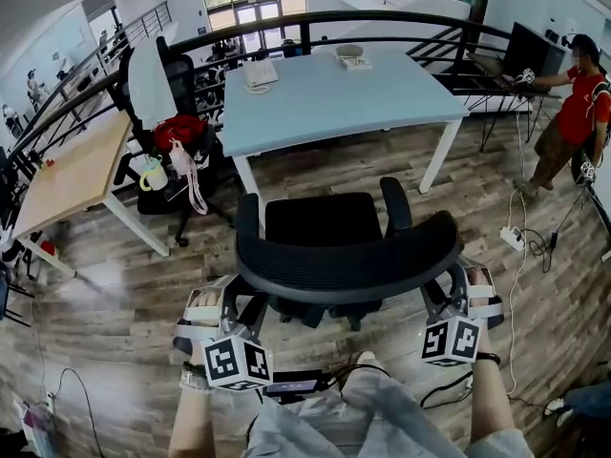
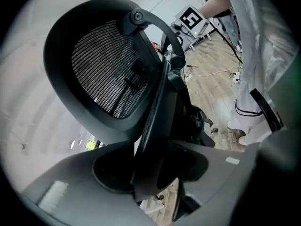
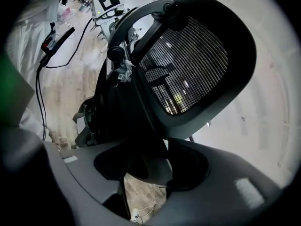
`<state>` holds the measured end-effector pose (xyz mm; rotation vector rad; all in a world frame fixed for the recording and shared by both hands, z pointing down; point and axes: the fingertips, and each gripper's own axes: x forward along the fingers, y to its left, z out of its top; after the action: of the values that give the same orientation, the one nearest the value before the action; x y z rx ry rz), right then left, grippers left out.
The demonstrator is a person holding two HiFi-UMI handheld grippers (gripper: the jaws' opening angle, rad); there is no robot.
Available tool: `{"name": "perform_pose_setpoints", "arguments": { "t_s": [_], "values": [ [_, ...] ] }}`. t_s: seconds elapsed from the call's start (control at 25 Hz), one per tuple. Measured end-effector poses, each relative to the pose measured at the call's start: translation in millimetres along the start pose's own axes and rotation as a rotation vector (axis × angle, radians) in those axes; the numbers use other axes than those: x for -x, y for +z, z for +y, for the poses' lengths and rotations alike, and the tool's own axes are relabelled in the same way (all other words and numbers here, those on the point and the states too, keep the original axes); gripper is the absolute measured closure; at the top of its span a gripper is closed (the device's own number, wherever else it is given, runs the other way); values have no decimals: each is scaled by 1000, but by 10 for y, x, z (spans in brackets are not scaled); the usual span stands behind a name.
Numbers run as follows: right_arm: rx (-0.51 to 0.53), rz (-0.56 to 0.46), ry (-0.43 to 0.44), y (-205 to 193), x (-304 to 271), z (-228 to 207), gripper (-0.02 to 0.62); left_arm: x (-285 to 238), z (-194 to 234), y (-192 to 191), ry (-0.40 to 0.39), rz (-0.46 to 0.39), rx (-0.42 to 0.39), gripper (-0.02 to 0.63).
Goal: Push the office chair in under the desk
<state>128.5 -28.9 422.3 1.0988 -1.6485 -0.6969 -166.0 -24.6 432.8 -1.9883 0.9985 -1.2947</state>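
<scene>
The black office chair (image 1: 325, 222) stands on the wood floor facing the pale blue desk (image 1: 334, 98), its seat just short of the desk's front edge. Its curved mesh backrest (image 1: 348, 260) is nearest me. My left gripper (image 1: 250, 299) is shut on the backrest's left edge, and my right gripper (image 1: 441, 294) is shut on its right edge. In the left gripper view the backrest frame (image 2: 155, 102) runs down between the jaws of the left gripper (image 2: 150, 168). The right gripper view shows the mesh backrest (image 3: 193, 65) with its rim pinched in the right gripper (image 3: 150, 166).
A second black chair (image 1: 177, 113) with a red bag stands left of the desk, beside a wooden table (image 1: 67, 175). Papers (image 1: 260, 72) and a bowl (image 1: 351, 53) lie on the desk. A person in red (image 1: 578, 103) stands at right. A power strip (image 1: 514, 239) and cables lie on the floor.
</scene>
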Motion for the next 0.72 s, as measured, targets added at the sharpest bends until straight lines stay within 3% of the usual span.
{"name": "perform_pose_setpoints", "arguments": {
  "t_s": [0.32, 0.72],
  "values": [
    [9, 16, -6, -158, -328, -235, 367, -320, 153, 178, 10, -22, 1, 391],
    [30, -36, 1, -278, -638, -430, 365, -501, 219, 325, 19, -5, 24, 391]
  ]
}}
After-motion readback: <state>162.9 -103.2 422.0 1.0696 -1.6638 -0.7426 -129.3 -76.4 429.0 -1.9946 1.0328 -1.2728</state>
